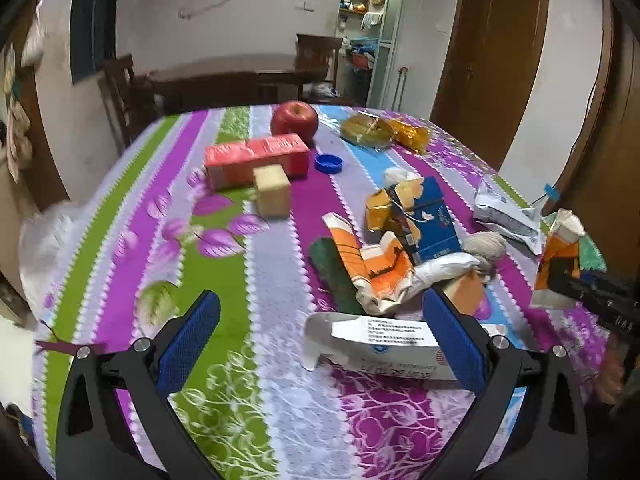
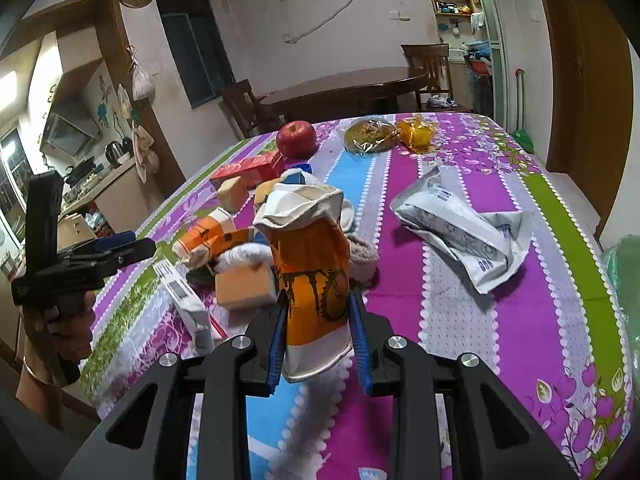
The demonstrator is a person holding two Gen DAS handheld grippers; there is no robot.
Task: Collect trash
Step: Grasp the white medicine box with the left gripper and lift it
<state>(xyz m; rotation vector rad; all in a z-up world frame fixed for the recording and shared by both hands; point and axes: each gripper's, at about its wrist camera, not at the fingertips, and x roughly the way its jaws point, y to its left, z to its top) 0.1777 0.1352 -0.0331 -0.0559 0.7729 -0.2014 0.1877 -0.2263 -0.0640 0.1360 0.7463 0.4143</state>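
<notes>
Right claw (image 2: 318, 336) clamps a crumpled orange-and-white paper cup (image 2: 310, 276) as left claw (image 1: 320, 336) gapes empty, cartons and wrappers littering the bench (image 2: 520, 320) at twelve o'clock.

At lower centre the right gripper (image 2: 318, 338) presses its 2 blue pads against a crushed orange-and-white paper cup (image 2: 310, 276), held upright; left of the cup lie a tan cardboard block (image 2: 244, 288) and a white printed box (image 2: 186, 300) on the striped purple, green and blue tablecloth (image 2: 520, 320); a crumpled grey-white plastic bag (image 2: 460, 228) lies at right; a red apple (image 2: 297, 139) sits upper centre; at the left edge a hand (image 2: 70, 320) holds the left gripper (image 2: 124, 246), side-on so its opening cannot be told.
</notes>
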